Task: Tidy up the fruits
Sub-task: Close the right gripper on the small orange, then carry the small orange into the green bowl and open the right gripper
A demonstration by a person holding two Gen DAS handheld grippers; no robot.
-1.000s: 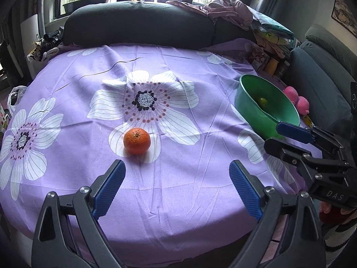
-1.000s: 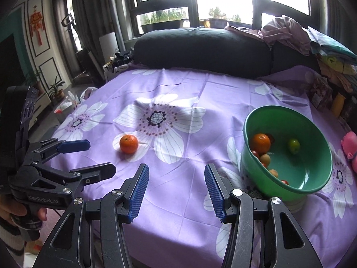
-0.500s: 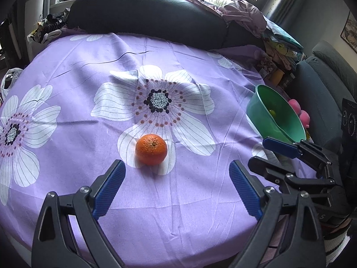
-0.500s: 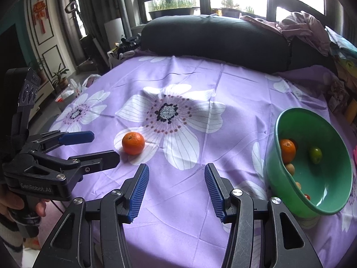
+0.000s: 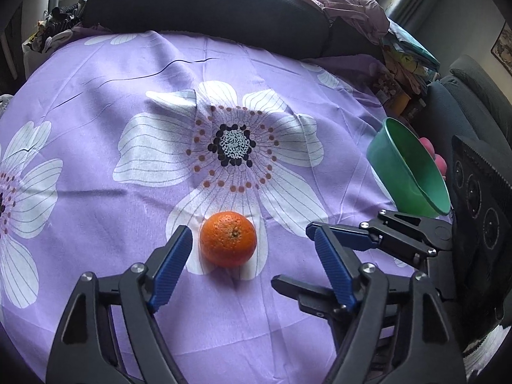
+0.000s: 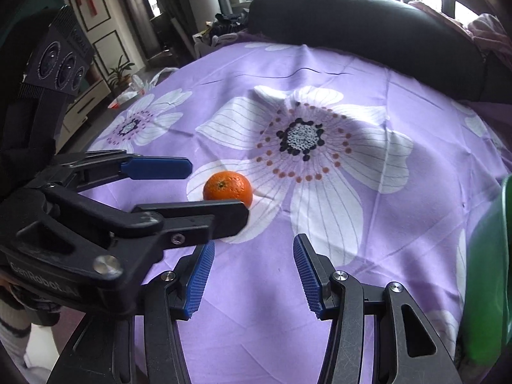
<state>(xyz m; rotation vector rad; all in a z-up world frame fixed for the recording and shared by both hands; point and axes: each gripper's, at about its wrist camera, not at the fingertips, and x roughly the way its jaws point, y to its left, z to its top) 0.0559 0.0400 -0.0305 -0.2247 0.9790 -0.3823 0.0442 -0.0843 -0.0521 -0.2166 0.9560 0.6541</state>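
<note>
An orange mandarin (image 5: 228,238) lies on the purple flowered cloth (image 5: 96,166); it also shows in the right wrist view (image 6: 228,189). My left gripper (image 5: 251,236) is open, its blue-padded fingers on either side of the mandarin and not touching it. In the right wrist view the left gripper (image 6: 204,188) reaches in from the left. My right gripper (image 6: 252,251) is open and empty, a little short of the mandarin; it shows at the right in the left wrist view (image 5: 292,257). A green bowl (image 5: 406,172) stands at the right; its contents are hidden.
A dark sofa back (image 5: 204,3) runs along the far edge, with piled clothes (image 5: 361,6) at its right. A pink toy (image 5: 430,152) lies behind the bowl. The bowl's wall (image 6: 486,275) fills the right edge of the right wrist view.
Both grippers have moved forward toward the mandarin. The left gripper's fingers now flank it. The right gripper has swung left, away from the bowl.
</note>
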